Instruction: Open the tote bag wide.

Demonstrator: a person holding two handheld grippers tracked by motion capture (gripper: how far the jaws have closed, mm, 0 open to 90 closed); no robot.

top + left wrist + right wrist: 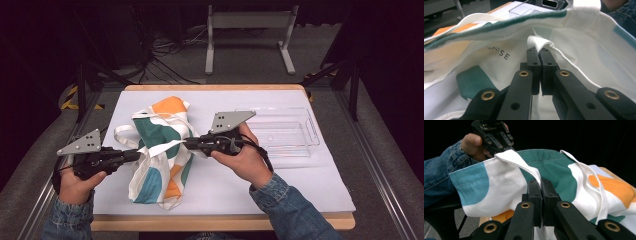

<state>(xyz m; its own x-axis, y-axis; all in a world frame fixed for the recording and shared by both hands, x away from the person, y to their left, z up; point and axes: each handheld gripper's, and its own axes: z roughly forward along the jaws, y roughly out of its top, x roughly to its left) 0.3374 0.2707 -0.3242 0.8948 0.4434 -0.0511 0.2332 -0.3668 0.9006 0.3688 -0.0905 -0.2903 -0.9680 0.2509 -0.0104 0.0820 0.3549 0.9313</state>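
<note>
**High view: both grippers pinching the bag's strap over the table**

The high view is showing a tote bag (pixel 161 150) lying crumpled on the white mat (pixel 300 185), left of centre on the table (pixel 220 222). The bag is white with teal and orange patches. The left gripper (pixel 136 156) is reaching in from the left, and the right gripper (pixel 189 144) is coming in from the right; both tips are meeting the bag near its middle, close to each other. A clear tray (pixel 285 131) is sitting on the mat, right of the bag and behind the right hand (pixel 245 160). The left hand (pixel 80 182) is gripping its tool at the table's left edge.

In the left gripper view, the left gripper (pixel 539 53) is pressing its jaws together on a white strap (pixel 537 42), which is bunching at the tips. The bag's rim is arching above, and dark lettering is showing on the inner cloth.

In the right gripper view, the right gripper (pixel 541 183) is likewise pinching the strap (pixel 521 162) with its jaws closed. From there the strap is running taut up to the left gripper (pixel 499 147), held by the hand in a denim sleeve (pixel 439 172). The bag is hanging beneath the strap, teal and orange panels facing the camera.
</note>
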